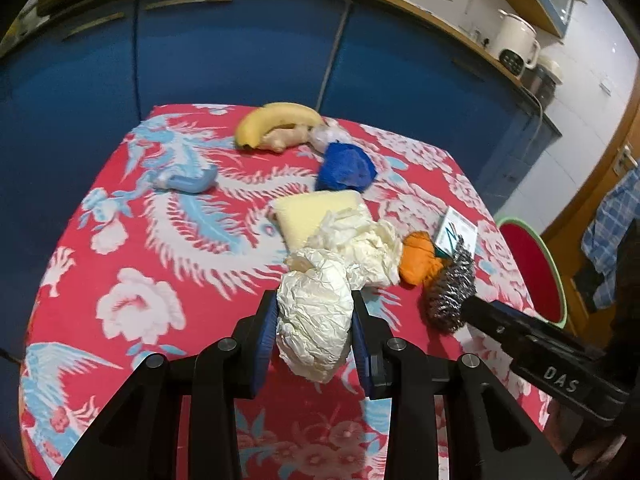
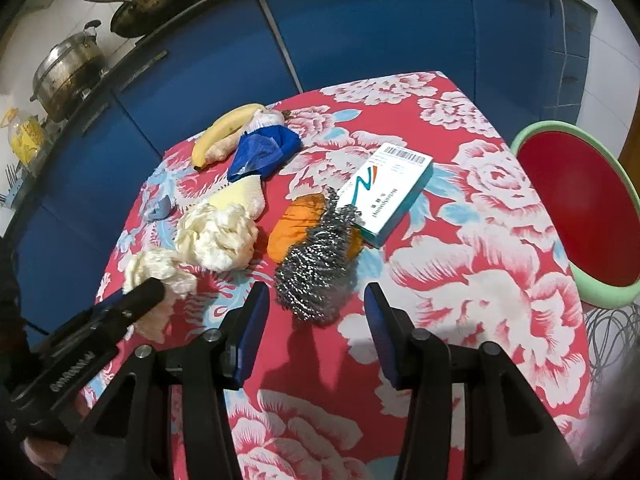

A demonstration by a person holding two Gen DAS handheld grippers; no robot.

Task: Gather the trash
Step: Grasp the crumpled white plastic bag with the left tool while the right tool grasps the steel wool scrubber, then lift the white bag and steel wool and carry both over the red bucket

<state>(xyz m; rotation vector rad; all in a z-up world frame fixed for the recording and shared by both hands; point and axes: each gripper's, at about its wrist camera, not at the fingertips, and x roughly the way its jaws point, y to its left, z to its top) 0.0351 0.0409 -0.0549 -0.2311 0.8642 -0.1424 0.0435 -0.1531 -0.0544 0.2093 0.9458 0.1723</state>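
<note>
My left gripper [image 1: 314,334] clamps crumpled paper wad [image 1: 314,328] above floral tablecloth [image 1: 140,248]; right gripper [image 2: 316,320] hangs released nr steel scourer [image 2: 316,276].

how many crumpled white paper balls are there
2. One paper ball is clamped in the left gripper. The other ball lies on the table by the yellow sponge. More could hide under the pile.
</note>
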